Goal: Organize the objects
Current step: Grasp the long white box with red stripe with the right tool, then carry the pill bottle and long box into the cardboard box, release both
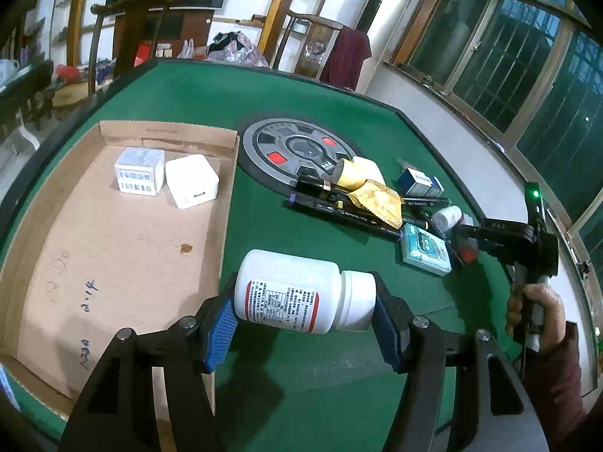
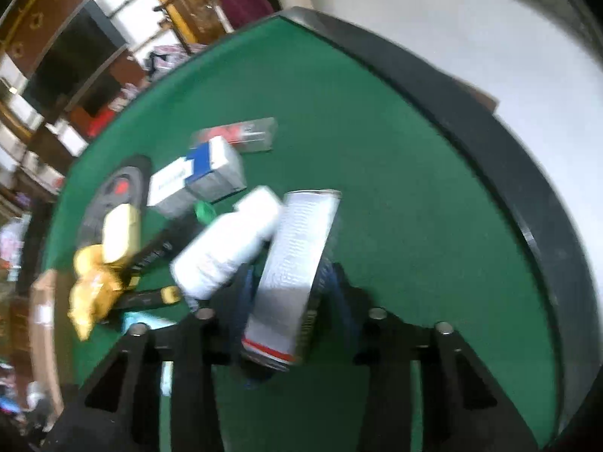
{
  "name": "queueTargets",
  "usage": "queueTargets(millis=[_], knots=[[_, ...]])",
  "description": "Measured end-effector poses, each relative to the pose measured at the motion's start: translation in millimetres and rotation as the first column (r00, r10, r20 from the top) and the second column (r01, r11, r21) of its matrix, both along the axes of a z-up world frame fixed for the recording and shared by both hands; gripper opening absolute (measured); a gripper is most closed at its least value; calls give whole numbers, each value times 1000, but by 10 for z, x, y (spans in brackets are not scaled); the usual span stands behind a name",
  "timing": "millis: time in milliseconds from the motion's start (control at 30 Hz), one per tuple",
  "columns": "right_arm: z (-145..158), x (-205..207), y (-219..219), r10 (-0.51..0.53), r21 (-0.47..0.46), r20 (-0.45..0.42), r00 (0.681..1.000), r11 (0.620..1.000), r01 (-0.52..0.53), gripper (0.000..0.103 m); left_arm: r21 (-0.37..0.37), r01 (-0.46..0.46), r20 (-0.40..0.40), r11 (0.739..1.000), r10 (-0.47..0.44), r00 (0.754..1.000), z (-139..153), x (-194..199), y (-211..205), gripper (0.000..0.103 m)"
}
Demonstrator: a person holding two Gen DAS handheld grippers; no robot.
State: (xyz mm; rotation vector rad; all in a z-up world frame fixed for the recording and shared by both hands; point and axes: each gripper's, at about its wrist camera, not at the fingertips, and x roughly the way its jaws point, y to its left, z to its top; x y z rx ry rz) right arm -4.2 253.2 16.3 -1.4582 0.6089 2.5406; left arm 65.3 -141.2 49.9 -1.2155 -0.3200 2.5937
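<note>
My left gripper (image 1: pixel 303 312) is shut on a white pill bottle (image 1: pixel 301 290) with a red-bordered label, held sideways above the green table beside the cardboard tray (image 1: pixel 113 263). The tray holds a white barcode box (image 1: pixel 139 171) and a white charger (image 1: pixel 192 184). My right gripper (image 2: pixel 288 286) is shut on a silver can (image 2: pixel 294 263) with a red band, held over the table. The right gripper also shows in the left wrist view (image 1: pixel 471 243), over the pile of items.
A pile lies on the table: black markers (image 1: pixel 339 211), a gold wrapper (image 1: pixel 377 199), a teal packet (image 1: pixel 426 248), a blue and white box (image 2: pixel 203 173), a small white bottle (image 2: pixel 230 241). A round grey console (image 1: pixel 297 150) sits mid-table. Table edge at right (image 2: pixel 490 150).
</note>
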Motion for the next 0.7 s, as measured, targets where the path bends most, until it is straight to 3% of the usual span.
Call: queueTargets(millis=[200,333,467,567,700], knots=[[-33,-8,-11,14,60,-20,1000,998,-13,25,-5,-16,-9,1000,16,1000,18,29,-62,58],[91,221,144,3,-34,-76,997,999,-6,24,7,-49,-34,999,49,998,106,82,-259,58],[457,470,85,57,-127,-178,982,989,-81,25,-7,-103,-57,995,103,993,215,102,-555,58],[744,502,-232,157,-165,-236,959,966,-199,25,-64,-170,-76,983,165,983,289,61,-826,58],[946,344,-1093,343,-181,-275,898,899,-399,25,-108,-237,-75,965,230,970,305,-139,-1202,58]])
